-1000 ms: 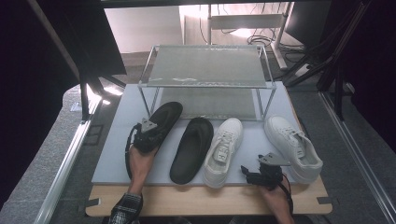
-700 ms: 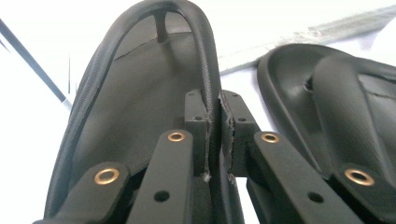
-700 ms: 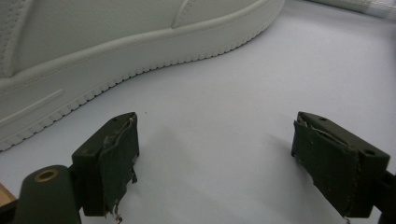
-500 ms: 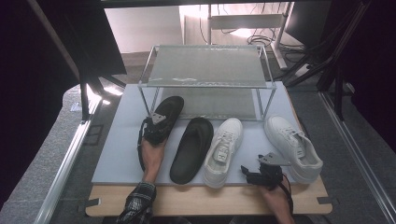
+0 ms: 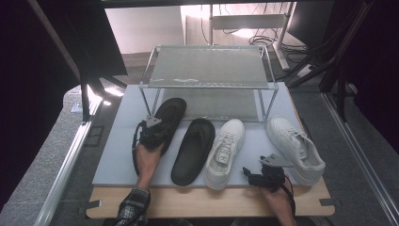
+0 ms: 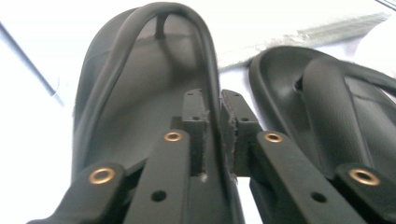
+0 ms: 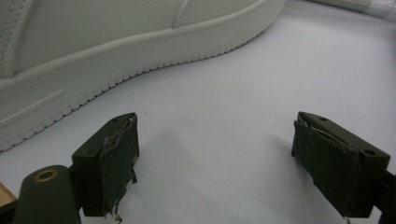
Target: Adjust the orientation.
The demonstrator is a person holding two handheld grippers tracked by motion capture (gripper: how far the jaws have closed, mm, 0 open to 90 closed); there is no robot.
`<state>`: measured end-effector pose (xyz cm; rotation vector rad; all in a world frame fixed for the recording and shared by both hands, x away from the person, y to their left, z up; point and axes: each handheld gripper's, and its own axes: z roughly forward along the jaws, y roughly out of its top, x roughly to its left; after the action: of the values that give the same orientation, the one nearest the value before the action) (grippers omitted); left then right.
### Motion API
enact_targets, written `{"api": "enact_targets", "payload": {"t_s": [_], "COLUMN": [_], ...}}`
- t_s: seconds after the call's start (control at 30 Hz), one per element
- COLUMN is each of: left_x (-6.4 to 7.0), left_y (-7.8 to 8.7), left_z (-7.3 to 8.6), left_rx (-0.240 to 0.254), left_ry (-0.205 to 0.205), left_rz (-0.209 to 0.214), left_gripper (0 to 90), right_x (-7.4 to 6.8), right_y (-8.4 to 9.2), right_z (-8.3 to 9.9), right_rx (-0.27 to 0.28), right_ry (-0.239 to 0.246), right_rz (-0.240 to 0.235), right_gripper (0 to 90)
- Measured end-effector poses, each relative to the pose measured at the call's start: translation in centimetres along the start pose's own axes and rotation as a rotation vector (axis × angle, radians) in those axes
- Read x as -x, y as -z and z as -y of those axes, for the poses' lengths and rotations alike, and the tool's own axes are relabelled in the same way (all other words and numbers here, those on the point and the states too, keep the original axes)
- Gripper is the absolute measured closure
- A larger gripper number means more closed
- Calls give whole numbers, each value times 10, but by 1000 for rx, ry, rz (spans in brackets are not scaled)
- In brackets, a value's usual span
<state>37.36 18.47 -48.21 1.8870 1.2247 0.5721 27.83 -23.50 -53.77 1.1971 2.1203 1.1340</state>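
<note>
Left gripper [image 5: 151, 132]: jaws drawn nearly together, clamped on the strap of the black flip-flop [image 5: 165, 118]; in the left gripper view the pads [image 6: 195, 122] pinch the thin rubber strap [image 6: 212, 93] from both sides near where it runs back along the footbed. Item held: left-hand flip-flop of a pair, lying on the pale grey mat [image 5: 117, 141] with its toe pointing toward the lower shelf of the wire shoe rack [image 5: 207, 70], just beside that shelf's front edge. Its mate, the second black flip-flop [image 5: 193, 150], lies alongside on the mat, near but apart. Handling, by judgement: light, soft foam or rubber, flexible along its length; likely to droop and swing from a strap grip, and the strap may stretch or slip through the pads if lifted quickly. Strap offers the only raised feature thin enough for the jaws; a hold nearer the toe post would balance the sole better. Not fragile; surface matte, moderately grippy. Right gripper [image 5: 263, 178]: jaws wide apart, holding nothing, resting low over the mat beside the white sneaker [image 5: 294, 148], whose ribbed sole edge [image 7: 121, 60] shows close ahead in the right gripper view. Second white sneaker [image 5: 226, 150] lies between the flip-flops and the first.
</note>
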Motion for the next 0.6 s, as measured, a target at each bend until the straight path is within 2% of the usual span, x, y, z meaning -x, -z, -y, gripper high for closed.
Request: {"api": "enact_targets", "payload": {"t_s": [0.1,0.23,0.43,0.6], "left_x": [-10,-19,-23,-24], "left_y": [15,35,63,74], "left_z": [10,23,44,68], "left_rx": [-13,-24,-19,-45], "left_ry": [3,0,5,7], "left_rz": [19,44,41,44], "left_gripper": [892,896,896,896], "right_x": [0,0,0,-1], "right_y": [0,0,0,0], "right_z": [0,0,0,0], "right_rx": [0,-2,-1,-2], "right_ry": [1,4,4,4], "right_rz": [1,3,3,4], "right_gripper": [153,153,153,153]}}
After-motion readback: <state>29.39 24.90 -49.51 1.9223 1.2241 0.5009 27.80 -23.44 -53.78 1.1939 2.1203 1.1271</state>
